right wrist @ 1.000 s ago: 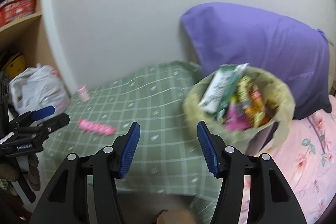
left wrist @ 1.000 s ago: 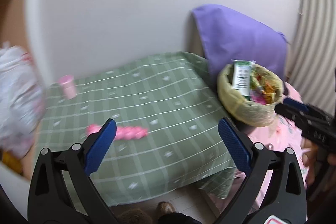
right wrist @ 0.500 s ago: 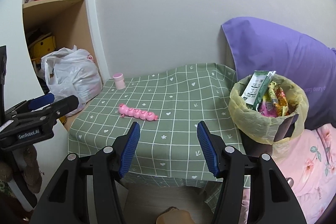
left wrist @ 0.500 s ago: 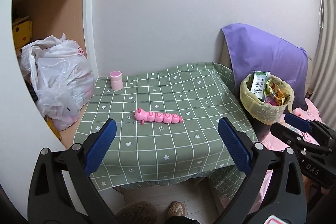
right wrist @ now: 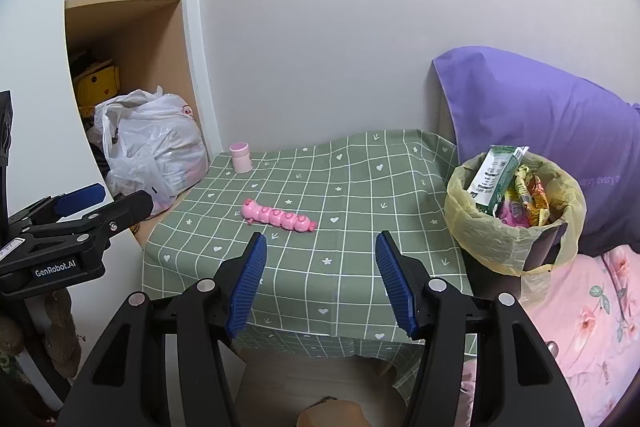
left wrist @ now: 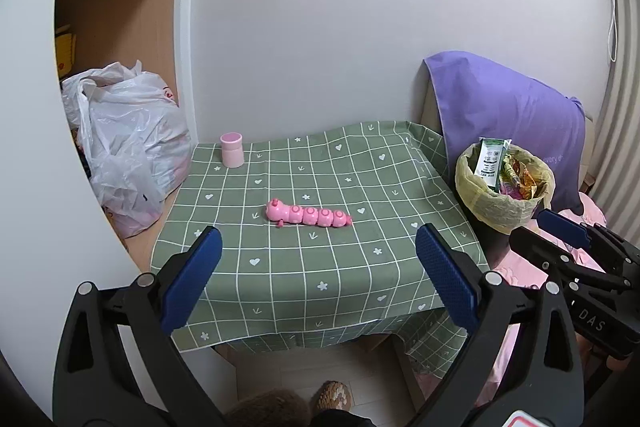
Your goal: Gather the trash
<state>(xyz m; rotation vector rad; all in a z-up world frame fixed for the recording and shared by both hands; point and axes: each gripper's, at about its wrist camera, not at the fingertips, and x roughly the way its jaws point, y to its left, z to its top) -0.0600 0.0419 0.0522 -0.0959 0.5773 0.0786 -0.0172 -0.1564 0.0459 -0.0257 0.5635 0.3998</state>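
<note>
We hold both grippers back from the table, fingers apart and gripping nothing — the left gripper spread wide, the right gripper narrower. The trash bin, lined with a yellow bag and already full of wrappers, sits at the right of both frames, just off the table's right edge. In our judgement the right gripper is nearer to it. On the cloth we see only a pink caterpillar toy, lying left-to-right at frame centre, and a pink cup in the upper left — neither obviously trash.
</note>
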